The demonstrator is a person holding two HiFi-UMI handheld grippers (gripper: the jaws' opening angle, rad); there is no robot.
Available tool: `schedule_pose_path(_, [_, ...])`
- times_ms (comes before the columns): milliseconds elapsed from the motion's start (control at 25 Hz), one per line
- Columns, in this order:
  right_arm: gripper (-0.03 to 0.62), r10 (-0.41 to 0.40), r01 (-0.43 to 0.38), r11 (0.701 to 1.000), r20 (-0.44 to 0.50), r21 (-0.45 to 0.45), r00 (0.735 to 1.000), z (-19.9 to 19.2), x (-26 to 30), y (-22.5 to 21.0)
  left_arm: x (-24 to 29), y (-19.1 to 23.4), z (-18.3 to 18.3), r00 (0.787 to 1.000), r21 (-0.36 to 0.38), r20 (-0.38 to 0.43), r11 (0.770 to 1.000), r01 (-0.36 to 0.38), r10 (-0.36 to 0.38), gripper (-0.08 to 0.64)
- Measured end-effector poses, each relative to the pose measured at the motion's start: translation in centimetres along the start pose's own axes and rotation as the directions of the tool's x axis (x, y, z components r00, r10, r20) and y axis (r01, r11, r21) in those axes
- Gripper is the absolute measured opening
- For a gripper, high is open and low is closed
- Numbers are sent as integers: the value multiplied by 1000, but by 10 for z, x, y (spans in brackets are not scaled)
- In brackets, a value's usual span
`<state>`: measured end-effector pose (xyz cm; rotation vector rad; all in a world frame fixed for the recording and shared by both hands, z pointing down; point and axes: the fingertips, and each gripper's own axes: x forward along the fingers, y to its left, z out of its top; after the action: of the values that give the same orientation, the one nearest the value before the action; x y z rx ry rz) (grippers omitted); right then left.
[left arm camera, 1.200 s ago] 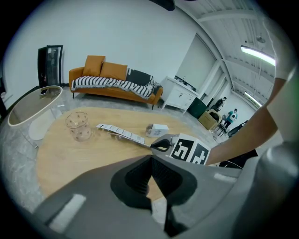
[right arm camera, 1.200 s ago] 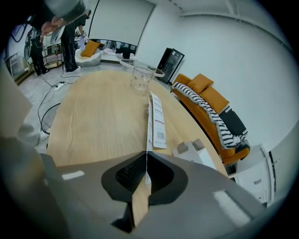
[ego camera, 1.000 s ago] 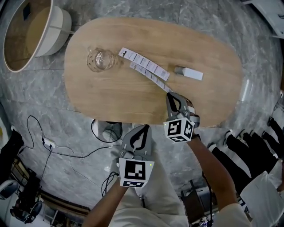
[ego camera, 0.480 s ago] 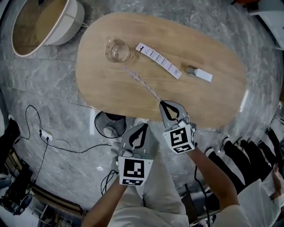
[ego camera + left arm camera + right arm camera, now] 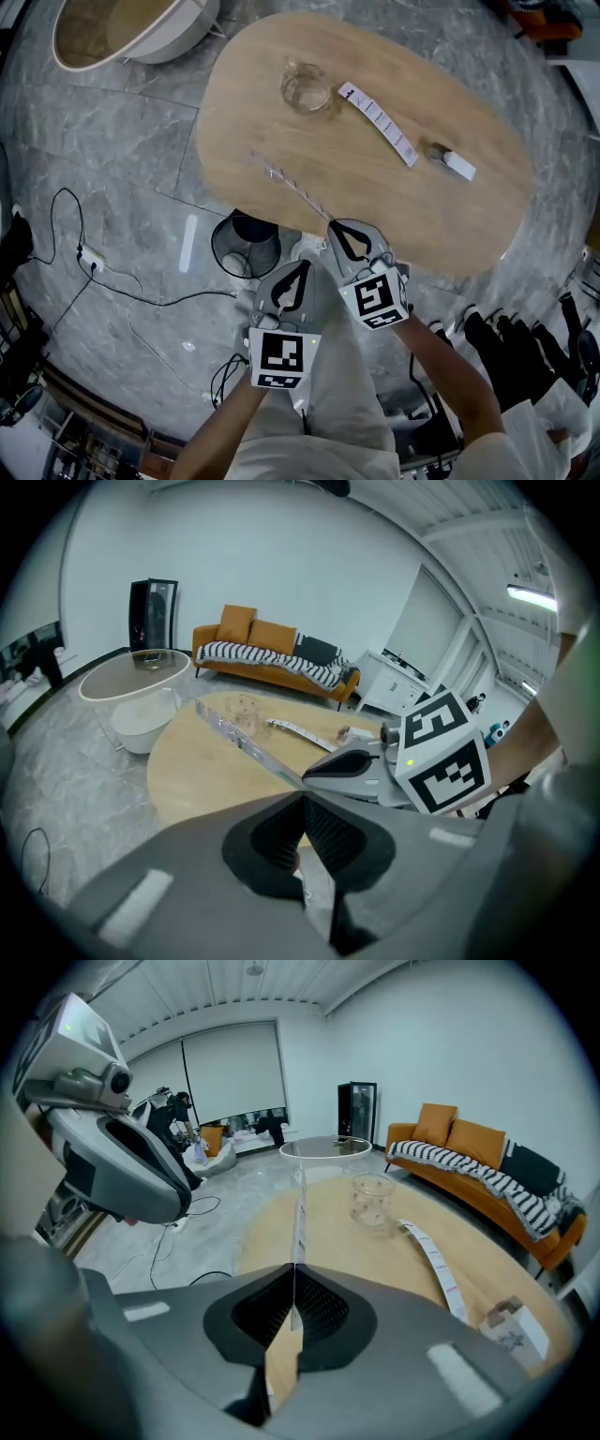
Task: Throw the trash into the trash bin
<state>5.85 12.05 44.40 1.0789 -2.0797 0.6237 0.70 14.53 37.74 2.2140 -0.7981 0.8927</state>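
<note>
My right gripper (image 5: 335, 225) is shut on one end of a long thin clear strip of trash (image 5: 289, 187), which trails up-left over the wooden table (image 5: 422, 220). In the right gripper view the strip (image 5: 299, 1211) stands edge-on, pinched between the closed jaws (image 5: 293, 1285). My left gripper (image 5: 304, 266) sits just left of it, past the table's near edge, shut with nothing in it. The left gripper view shows the strip (image 5: 244, 744) and the right gripper (image 5: 349, 764) ahead. A black mesh trash bin (image 5: 246, 246) stands on the floor under the table's near-left edge.
A clear glass (image 5: 306, 88), a white printed strip (image 5: 379, 122) and a small packet (image 5: 451, 162) lie on the table's far side. A large white tub (image 5: 141, 26) stands at the upper left. Cables (image 5: 103, 281) cross the marble floor.
The right gripper has drawn the clear strip away from the white strip toward the table's near edge. Both grippers have shifted left, closer to the bin.
</note>
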Motion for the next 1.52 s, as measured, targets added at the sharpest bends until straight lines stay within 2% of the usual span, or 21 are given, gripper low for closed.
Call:
schedule_pose_path(320, [32, 139, -142, 985, -38, -103, 990, 11, 25, 77, -33, 44, -35, 996, -50, 15, 995, -82, 83, 0])
schedule_pose_path(440, [32, 186, -193, 969, -60, -153, 981, 8, 34, 105, -49, 65, -49, 992, -62, 28, 990, -125, 127, 0])
schedule_pose_path(640, [32, 229, -254, 936, -127, -243, 965, -9, 49, 141, -67, 96, -84, 984, -86, -2, 980, -177, 178, 0])
schedule_pose_path(800, [32, 252, -300, 912, -195, -278, 948, -31, 63, 163, -76, 113, -111, 979, -119, -21, 972, -202, 201, 0])
schedule_pose_path(920, [32, 265, -327, 906, -242, -269, 933, -50, 75, 173, -80, 120, -126, 979, -135, -33, 970, -202, 200, 0])
schedule_pose_path(1080, [33, 272, -349, 912, -319, -214, 908, -81, 90, 184, -80, 124, -143, 982, -144, -41, 972, -187, 183, 0])
schedule_pose_path(1240, [32, 263, -354, 915, -377, -195, 888, -107, 102, 194, -81, 129, -160, 984, -160, -45, 971, -176, 171, 0])
schedule_pose_path(1520, [32, 252, -343, 928, -433, -146, 865, -136, 125, 208, -68, 139, -199, 986, -135, -87, 979, -154, 143, 0])
